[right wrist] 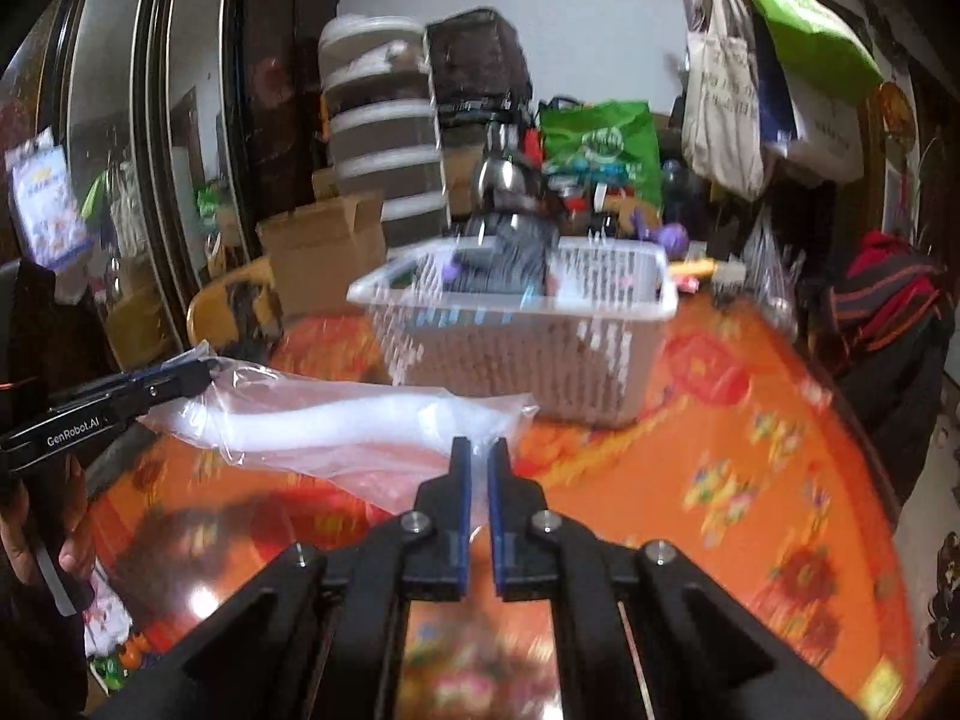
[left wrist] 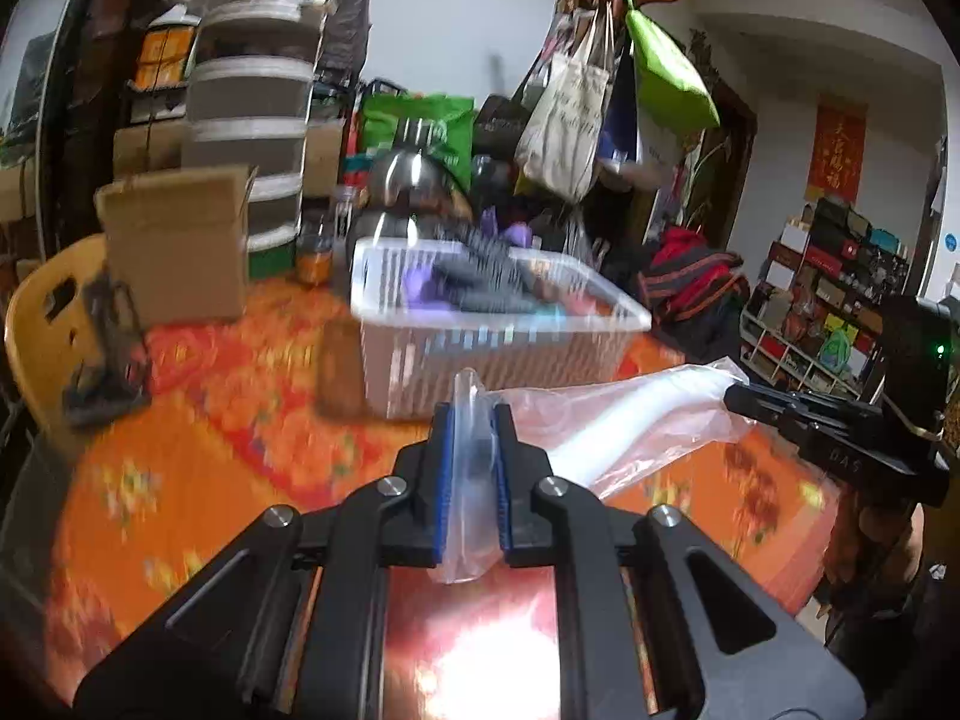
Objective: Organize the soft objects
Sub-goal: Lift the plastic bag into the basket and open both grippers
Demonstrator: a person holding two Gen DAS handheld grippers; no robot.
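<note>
Nearest the lens on the left wrist view, the left gripper (left wrist: 471, 420) is clamped on one end of a clear plastic bag (left wrist: 624, 420), a fold of film standing up between its blue pads and spilling back over the jaws. On the right wrist view the right gripper (right wrist: 478, 450) is closed on the opposite end of the same bag, where only a thin pinch of film shows between the nearly meeting pads. Something white and soft lies along the inside of the bag, though what it is cannot be told through the film. The bag hangs stretched between the two tongs, clear of the orange flowered tablecloth (left wrist: 180, 480), on the near side of the white slatted basket (left wrist: 498, 330).

That basket stands just beyond the bag on the cloth and already holds dark and purple soft items. To its left sit a cardboard box (left wrist: 180, 246) and a yellow chair (left wrist: 42, 324); behind it rise stacked drawer units and a coat stand hung with tote bags.

The step in hand looks like carrying the bagged item to the basket. The next move likely calls for bringing both ends forward over the near rim together, keeping the bag level so it does not sag against the wall, then lowering it and releasing both grips.
</note>
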